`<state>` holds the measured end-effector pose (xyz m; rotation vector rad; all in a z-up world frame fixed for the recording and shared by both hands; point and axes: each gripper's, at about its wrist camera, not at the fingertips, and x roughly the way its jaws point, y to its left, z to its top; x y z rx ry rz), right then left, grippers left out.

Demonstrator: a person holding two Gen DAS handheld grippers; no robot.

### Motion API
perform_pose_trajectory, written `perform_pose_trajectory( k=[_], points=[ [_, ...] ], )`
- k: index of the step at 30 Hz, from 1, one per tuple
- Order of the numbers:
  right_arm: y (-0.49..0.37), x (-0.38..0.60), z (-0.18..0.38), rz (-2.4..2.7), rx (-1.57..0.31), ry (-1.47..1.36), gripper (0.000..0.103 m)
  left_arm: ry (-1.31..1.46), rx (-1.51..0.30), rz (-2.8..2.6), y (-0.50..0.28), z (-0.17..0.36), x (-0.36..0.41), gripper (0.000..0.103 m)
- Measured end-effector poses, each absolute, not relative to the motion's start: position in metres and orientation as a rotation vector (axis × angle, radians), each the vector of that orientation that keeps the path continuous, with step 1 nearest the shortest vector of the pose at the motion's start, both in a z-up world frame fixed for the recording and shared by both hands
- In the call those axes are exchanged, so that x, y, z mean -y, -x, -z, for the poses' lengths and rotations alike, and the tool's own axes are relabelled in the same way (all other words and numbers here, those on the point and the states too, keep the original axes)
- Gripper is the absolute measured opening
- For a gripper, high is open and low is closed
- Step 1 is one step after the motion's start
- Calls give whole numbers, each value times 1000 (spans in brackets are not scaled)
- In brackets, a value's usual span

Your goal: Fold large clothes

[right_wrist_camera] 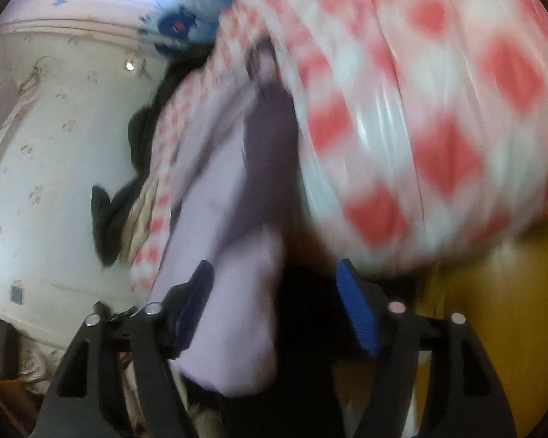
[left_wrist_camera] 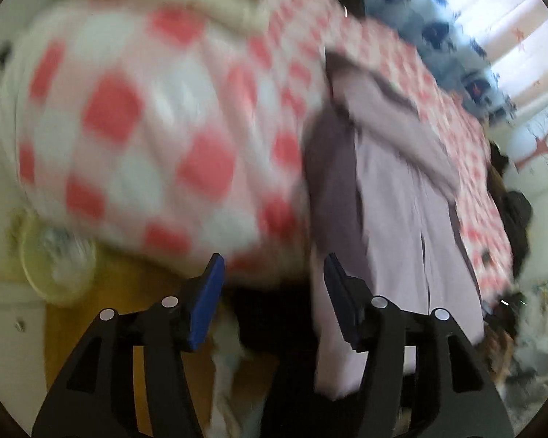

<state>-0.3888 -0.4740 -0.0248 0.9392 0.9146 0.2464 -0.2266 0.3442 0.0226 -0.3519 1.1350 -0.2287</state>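
A pale lilac garment [left_wrist_camera: 398, 197] lies on a bed with a red-and-white checked cover [left_wrist_camera: 146, 127] and hangs over the bed's edge; a darker mauve fold [left_wrist_camera: 328, 168] runs along its left side. My left gripper [left_wrist_camera: 274, 273] is open and holds nothing, its blue pads just left of the hanging garment. In the right wrist view the same garment [right_wrist_camera: 230, 255] hangs between the jaws of my right gripper [right_wrist_camera: 274, 281], which stand wide open. The checked cover [right_wrist_camera: 438, 127] bulges at the right. Both views are blurred.
A blue patterned blanket [left_wrist_camera: 442, 36] lies at the far end of the bed, also in the right wrist view [right_wrist_camera: 186, 18]. Dark clothes [right_wrist_camera: 109, 211] hang off the far side. A yellow-orange floor [right_wrist_camera: 500, 310] lies below, with a round pale object [left_wrist_camera: 54, 255] on it. A patterned wall [right_wrist_camera: 47, 146] stands at the left.
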Motion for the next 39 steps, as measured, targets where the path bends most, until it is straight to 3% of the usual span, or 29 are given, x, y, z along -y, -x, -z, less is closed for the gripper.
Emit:
perform_pose_trajectory(
  k=[2,3,6,11,13,15,18,20,23,25,28,30,31,35,39],
  points=[
    [354,469,-2,-277,-866,-888,75,349,-1056,263,205,-42,-321,65],
    [328,460,-14,-307,-861,-846,80,361,-1016,309,192,-48,-303,67],
    [262,422,-20,-410,-886,-758,81,384,-997,447,159,-39,-249,69],
    [223,376,61,-379,-1128,-638,81,201,-1205,468,143,53,-199,68],
    [232,384,75,-409,-1109,-662,76,179,-1242,475,144,76,-202,63],
    [231,393,62,-391,-1105,-708,77,215,-1220,484,143,65,-208,63],
    [199,386,14,-377,-1021,-549,80,214,-1077,510,115,17,-196,66],
    [159,373,-19,-327,-917,-413,92,188,-957,505,89,-13,-176,79],
    [93,347,-34,-214,-815,-236,93,188,-786,429,40,-33,-146,85],
    [48,350,-12,-139,-846,-239,93,220,-773,388,8,-19,-138,85],
    [13,380,51,-5,-999,-325,93,218,-927,294,-41,32,-122,85],
    [11,414,106,-57,-1071,-548,95,228,-1073,276,-52,75,-122,85],
    [14,419,108,-71,-1056,-578,95,253,-1092,276,-50,82,-126,85],
    [42,407,69,-132,-1056,-512,95,282,-1024,329,-7,49,-156,85],
    [131,421,37,-268,-1068,-551,96,293,-1062,435,60,17,-203,87]
  ],
)
